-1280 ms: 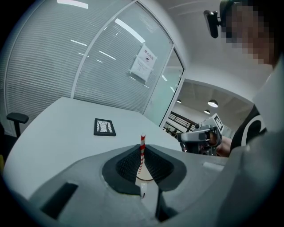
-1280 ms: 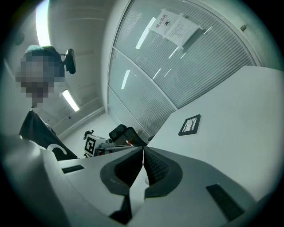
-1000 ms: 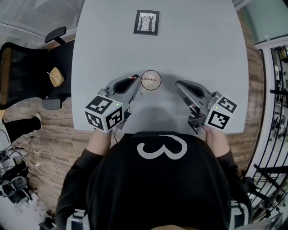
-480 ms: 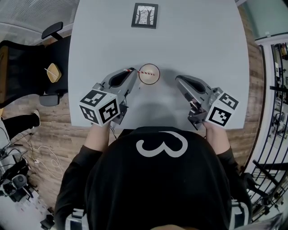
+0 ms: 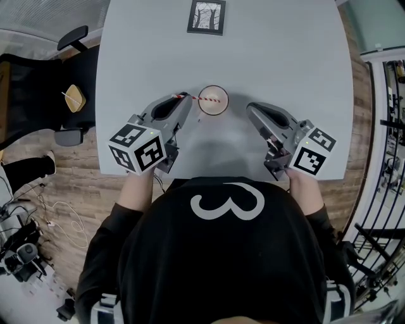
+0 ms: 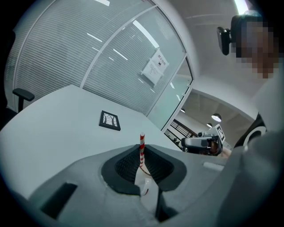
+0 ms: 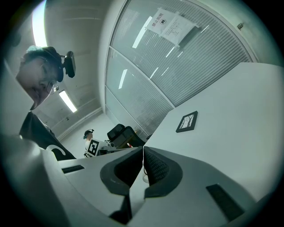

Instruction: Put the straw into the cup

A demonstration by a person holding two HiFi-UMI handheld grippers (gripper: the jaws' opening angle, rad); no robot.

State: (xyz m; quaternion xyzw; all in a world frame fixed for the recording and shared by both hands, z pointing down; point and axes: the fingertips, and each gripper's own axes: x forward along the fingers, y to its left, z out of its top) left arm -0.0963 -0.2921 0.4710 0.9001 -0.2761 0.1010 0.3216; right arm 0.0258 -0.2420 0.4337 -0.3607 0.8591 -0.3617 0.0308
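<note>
A brown-rimmed paper cup (image 5: pixel 213 109) stands upright on the grey table (image 5: pixel 285 57), between my two grippers. My left gripper (image 5: pixel 185 99) is just left of the cup and is shut on a red-and-white striped straw (image 5: pixel 205 99). The straw's free end reaches across the cup's mouth. In the left gripper view the straw (image 6: pixel 142 146) sticks up from between the shut jaws of the left gripper (image 6: pixel 141 160). Right of the cup, my right gripper (image 5: pixel 250 109) is shut with nothing in it. In the right gripper view the pads of the right gripper (image 7: pixel 143 155) meet.
A small black-framed picture (image 5: pixel 207 16) lies at the table's far side, also seen as the picture (image 6: pixel 109 120) and the picture (image 7: pixel 187 121). A black office chair (image 5: pixel 38 95) stands left of the table. The table's near edge runs right behind both grippers.
My left gripper has drawn slightly left and back, still gripping the straw, whose end stays over the cup. The right gripper has barely moved. The head view has shifted a little.
</note>
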